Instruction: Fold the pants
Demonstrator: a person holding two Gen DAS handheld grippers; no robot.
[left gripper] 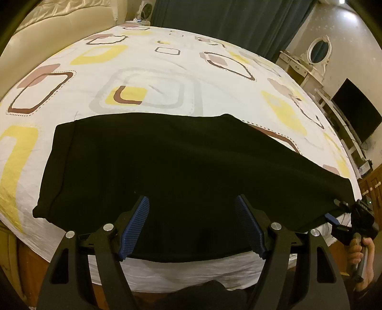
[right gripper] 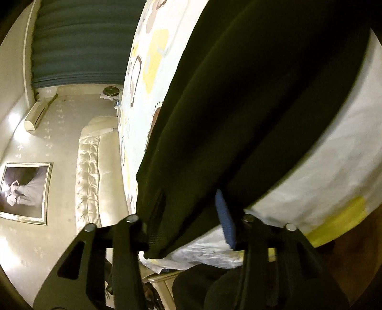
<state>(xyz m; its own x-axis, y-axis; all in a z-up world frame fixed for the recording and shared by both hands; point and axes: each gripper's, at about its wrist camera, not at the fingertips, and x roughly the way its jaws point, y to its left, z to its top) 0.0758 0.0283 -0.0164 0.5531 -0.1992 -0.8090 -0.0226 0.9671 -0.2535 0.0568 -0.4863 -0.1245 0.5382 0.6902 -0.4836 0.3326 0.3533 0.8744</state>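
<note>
Black pants (left gripper: 152, 167) lie across the near part of a bed with a white sheet patterned in yellow and brown shapes (left gripper: 152, 71). My left gripper (left gripper: 192, 209) is open, its blue pads (left gripper: 136, 221) spread above the pants' near edge, touching nothing. My right gripper (left gripper: 334, 209) shows at the right, held by a hand, at the pants' right end. In the right wrist view the right gripper (right gripper: 191, 214) is shut on the pants' end (right gripper: 214, 119), with cloth draped over the left finger and one blue pad (right gripper: 225, 219) visible.
A cream tufted headboard (right gripper: 90, 171) stands at the bed's far left. Dark curtains (left gripper: 226, 21) hang behind the bed. A white dresser with an oval mirror (left gripper: 317, 51) and a dark TV screen (left gripper: 355, 112) stand at the right.
</note>
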